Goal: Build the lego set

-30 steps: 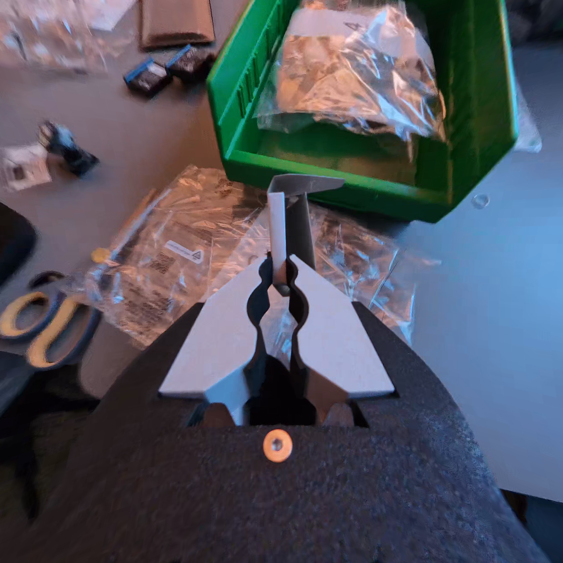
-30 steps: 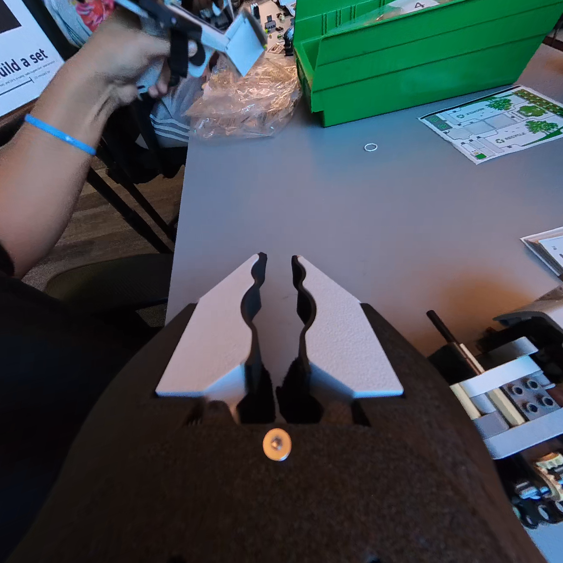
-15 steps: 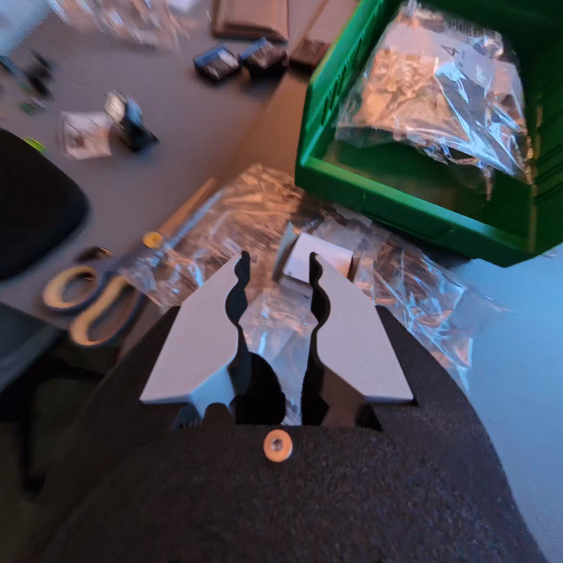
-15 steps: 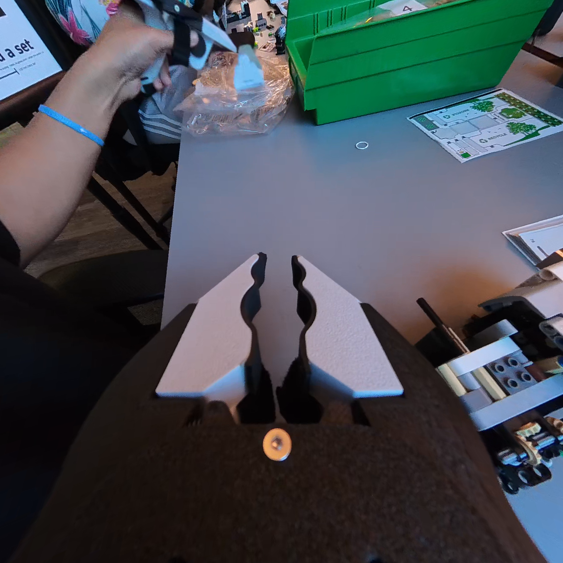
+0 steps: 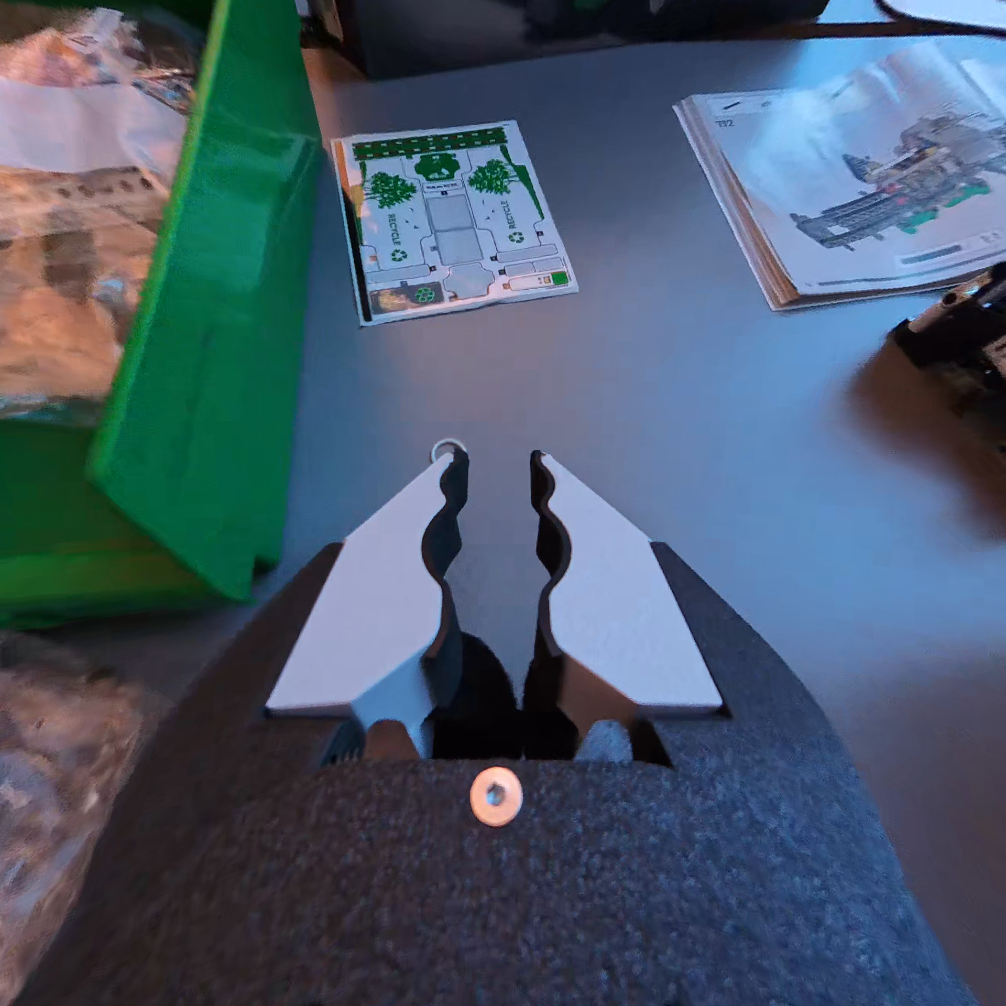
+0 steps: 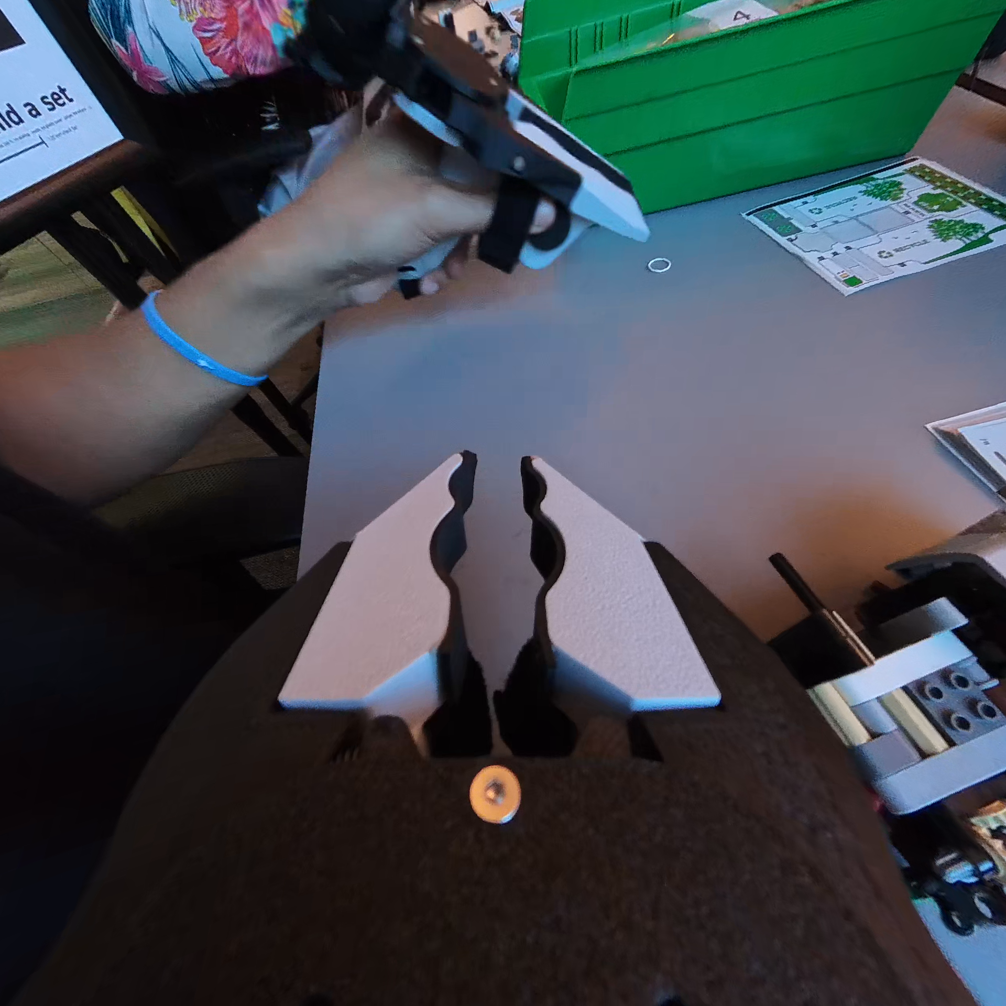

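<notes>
the grey table fills most of both views. your green bin sits at its far left, with clear plastic bags inside. the open instruction booklet lies to the right, near the partly built lego model, which stands just beside your right gripper. the sticker sheet lies flat between bin and booklet. your left gripper hovers over bare table, jaws apart and empty; the right one's jaws are also parted, holding nothing. a tiny clear ring lies just by the left fingertip.
</notes>
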{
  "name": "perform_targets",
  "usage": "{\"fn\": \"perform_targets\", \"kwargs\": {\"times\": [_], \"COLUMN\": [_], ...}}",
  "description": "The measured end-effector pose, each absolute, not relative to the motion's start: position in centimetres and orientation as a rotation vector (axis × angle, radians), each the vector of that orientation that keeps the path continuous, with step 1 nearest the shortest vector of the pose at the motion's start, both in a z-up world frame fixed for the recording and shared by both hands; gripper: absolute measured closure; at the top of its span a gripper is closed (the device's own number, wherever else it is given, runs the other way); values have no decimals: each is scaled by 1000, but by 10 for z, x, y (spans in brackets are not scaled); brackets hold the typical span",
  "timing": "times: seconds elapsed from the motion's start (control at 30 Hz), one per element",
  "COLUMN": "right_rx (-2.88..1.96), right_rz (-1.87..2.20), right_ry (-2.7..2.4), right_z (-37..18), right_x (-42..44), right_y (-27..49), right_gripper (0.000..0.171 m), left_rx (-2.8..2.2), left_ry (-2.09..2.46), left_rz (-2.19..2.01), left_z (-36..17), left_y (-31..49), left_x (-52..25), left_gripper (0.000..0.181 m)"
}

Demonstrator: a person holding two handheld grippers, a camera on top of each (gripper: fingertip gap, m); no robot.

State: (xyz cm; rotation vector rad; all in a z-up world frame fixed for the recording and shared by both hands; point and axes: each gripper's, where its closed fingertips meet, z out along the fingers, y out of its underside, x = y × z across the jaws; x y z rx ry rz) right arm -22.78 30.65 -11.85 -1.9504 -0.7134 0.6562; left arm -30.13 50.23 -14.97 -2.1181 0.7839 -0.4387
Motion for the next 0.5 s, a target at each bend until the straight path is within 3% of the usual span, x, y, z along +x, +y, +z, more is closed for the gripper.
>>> {"fn": "perform_targets", "kwargs": {"times": [0.27,0.37,0.4,0.5], "right_rx": [-1956,-1951,-1949,-1948], "right_rz": [680,689,692,708], "right_ry": [-678,-670,-669,-671], "right_z": [-120,-118,-118,-118], "right_x": [-216,-212,-211,-210], "right_y": [306,306,306,306], "right_gripper": [154,155,155,154], "left_rx": [-2230,-2259,-2252,-2234], "left_ry": [859,878,889,912], "left_rz": [-330,-298,-287,-230], "left_z": [-182,-190,-191,-191], "left_y": [528,528,528,527], "left_x": [-296,-296,-295,-295], "left_gripper": [166,172,181,181]}}
